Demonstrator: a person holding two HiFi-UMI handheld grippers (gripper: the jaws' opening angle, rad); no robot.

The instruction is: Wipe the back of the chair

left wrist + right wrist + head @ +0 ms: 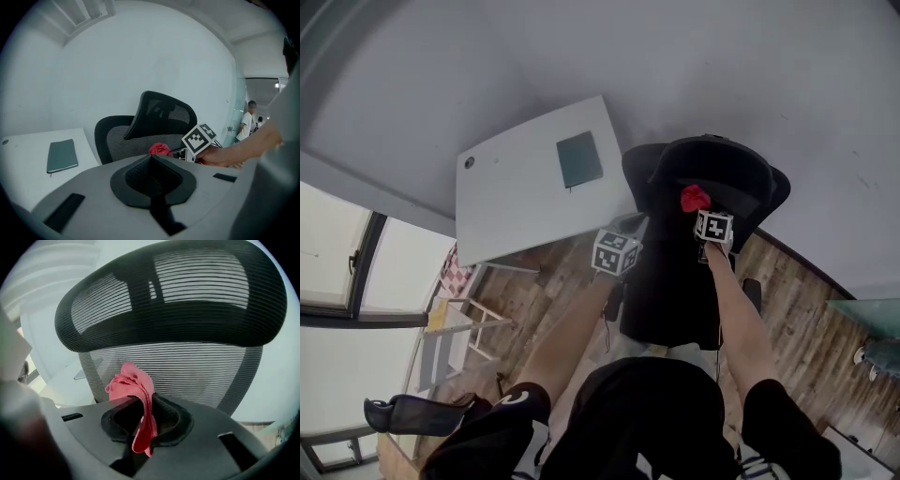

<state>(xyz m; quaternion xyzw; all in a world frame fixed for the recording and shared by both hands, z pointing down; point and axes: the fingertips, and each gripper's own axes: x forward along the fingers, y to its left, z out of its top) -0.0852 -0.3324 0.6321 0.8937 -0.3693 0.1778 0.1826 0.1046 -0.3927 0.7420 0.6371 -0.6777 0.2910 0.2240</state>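
Observation:
A black mesh office chair (712,183) stands in front of me, its back (183,369) and headrest (178,296) filling the right gripper view. My right gripper (143,401) is shut on a red cloth (133,383), which bunches up just before the lower mesh; contact cannot be made out. From above, the red cloth (695,198) sits at the chair's back, ahead of the right gripper (701,211). My left gripper (630,228) hovers at the chair's left, shut and holding nothing. Its own view shows the chair (159,119), the cloth (160,149) and its jaws (151,160) closed.
A white desk (520,202) with a dark green notebook (579,158) stands left of the chair. A light wooden rack (459,323) and another black chair (417,412) are on the wooden floor at lower left. A person (246,124) stands far off by a glass partition.

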